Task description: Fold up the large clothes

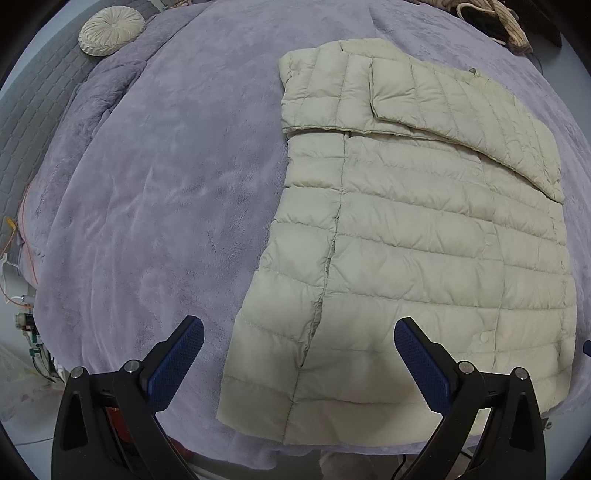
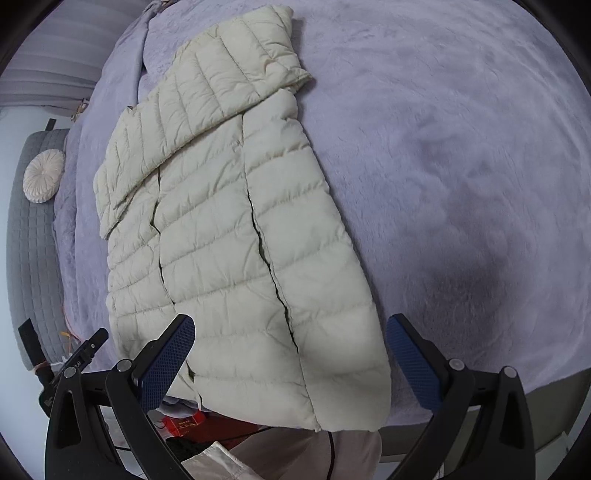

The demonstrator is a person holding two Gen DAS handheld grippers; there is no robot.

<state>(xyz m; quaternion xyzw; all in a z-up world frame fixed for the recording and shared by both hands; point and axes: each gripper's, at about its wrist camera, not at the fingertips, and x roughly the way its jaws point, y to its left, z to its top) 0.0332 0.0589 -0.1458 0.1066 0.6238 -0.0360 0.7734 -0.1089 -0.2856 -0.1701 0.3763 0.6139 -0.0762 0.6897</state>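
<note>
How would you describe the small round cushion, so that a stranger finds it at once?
Start from the wide lilac blanket that covers the bed, where the cream quilted jacket lies. Go to the far corner, by the grey quilted headboard. There sits the round cushion, cream like the jacket, but the only round thing, pleated, with a button at its centre.
</note>
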